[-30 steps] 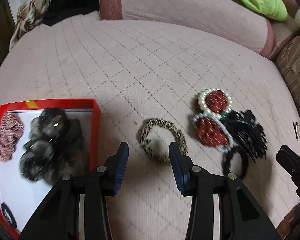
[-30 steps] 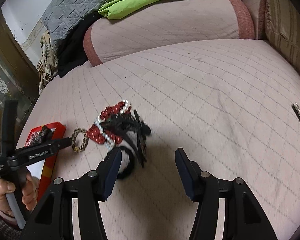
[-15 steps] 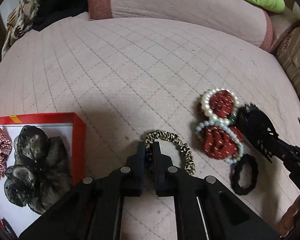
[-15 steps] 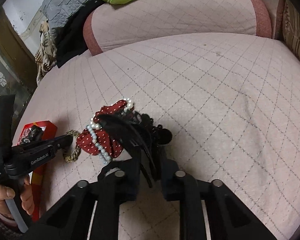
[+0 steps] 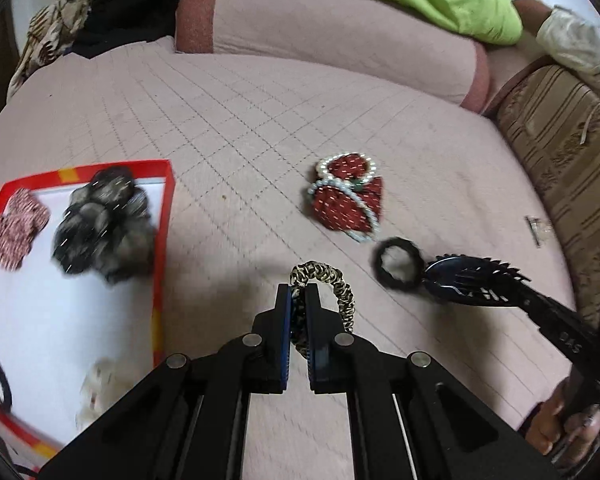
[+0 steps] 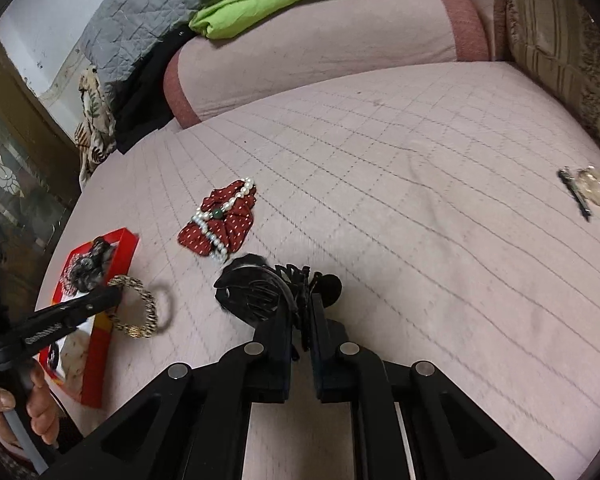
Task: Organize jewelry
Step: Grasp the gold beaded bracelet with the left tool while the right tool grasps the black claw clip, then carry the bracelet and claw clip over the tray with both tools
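Left wrist view: my left gripper (image 5: 298, 320) was clamped narrowly on the leopard-print hair tie (image 5: 332, 284), lifted just right of the red tray (image 5: 162, 264). Right wrist view: my right gripper (image 6: 302, 320) was pinched tight on the black claw clip (image 6: 256, 292), near the red pearl-trimmed bow (image 6: 220, 224).

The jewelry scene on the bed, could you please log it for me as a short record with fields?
surface: pink quilted bedcover
left gripper: shut on leopard-print scrunchie
right gripper: shut on black claw clip
red box: holds dark scrunchie and checked scrunchie
loose on cover: red pearl-trimmed bow, black hair tie, silver hairpin
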Demonstrator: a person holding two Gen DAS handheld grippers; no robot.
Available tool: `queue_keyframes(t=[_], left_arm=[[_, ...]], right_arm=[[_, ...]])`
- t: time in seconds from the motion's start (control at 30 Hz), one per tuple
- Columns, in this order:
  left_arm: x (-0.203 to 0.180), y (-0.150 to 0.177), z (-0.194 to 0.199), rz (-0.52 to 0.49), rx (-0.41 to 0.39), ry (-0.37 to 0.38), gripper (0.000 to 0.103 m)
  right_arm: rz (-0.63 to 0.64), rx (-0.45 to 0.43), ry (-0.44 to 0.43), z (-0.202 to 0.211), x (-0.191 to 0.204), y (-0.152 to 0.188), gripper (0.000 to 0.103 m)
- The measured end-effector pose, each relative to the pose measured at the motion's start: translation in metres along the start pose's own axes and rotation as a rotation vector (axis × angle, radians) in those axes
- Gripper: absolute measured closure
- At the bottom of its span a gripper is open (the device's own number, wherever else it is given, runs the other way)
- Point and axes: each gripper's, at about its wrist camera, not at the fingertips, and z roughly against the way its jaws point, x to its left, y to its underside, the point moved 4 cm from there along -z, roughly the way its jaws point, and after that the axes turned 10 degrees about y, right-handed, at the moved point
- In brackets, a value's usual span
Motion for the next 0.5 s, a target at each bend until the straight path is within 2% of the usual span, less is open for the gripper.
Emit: queue_keyframes(t=[0.27,0.5], left_arm=[[-0.009,0.023,0.063,-0.025,-0.101,-0.052,0.097],[0.012,0.036,0.098,0.020,-0.149,-0.073,0.097]], right_arm=[[0.028,-0.062,-0.026,0.049,0.023,0.017,0.094],[0.094,-0.096,-0.069,0.078,0.062,0.025,0.094]])
